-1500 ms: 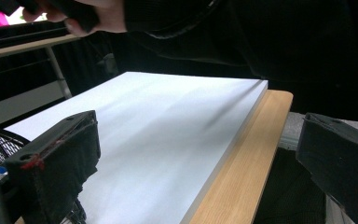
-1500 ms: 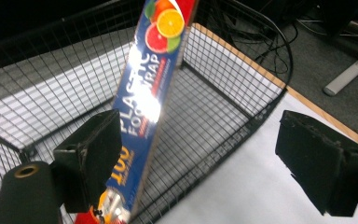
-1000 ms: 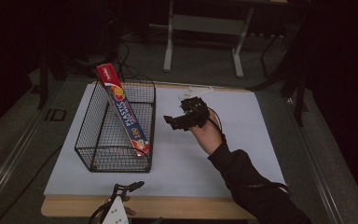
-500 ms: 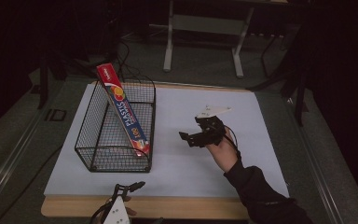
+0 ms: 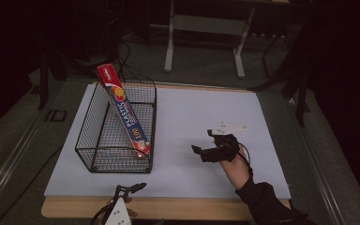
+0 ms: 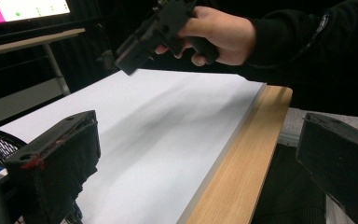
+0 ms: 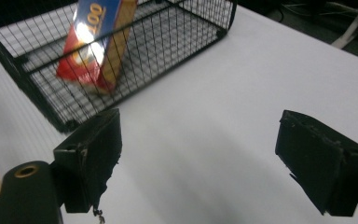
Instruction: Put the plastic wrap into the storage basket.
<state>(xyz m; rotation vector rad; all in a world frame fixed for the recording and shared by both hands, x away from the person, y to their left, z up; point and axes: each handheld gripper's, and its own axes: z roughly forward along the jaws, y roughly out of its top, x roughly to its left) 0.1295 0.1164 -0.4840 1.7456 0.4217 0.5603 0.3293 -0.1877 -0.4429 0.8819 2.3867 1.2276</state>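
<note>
A red and blue plastic wrap box (image 5: 124, 110) leans upright inside a black wire basket (image 5: 93, 140) at the left of the white mat. Its lower end rests in the basket's near right corner. My right gripper (image 5: 202, 140) hovers open over the mat, right of the basket and apart from it, with nothing between its jaws. In the right gripper view the jaws (image 7: 209, 154) stand wide apart, facing the basket (image 7: 32, 93) and the box (image 7: 98, 42). My left gripper (image 5: 131, 187) sits at the table's front edge, open and empty (image 6: 198, 163). The right gripper (image 6: 149, 32) shows in a hand ahead of it.
The white mat (image 5: 192, 112) covers most of the wooden table, whose front edge (image 5: 192, 208) is bare wood. Metal stand legs (image 5: 171, 44) rise on the floor beyond the table. A lit screen (image 6: 23, 9) stands at the far side.
My right gripper has moved away from the basket, back toward the person and to the right, staying open. The left gripper, box and basket have not moved.
</note>
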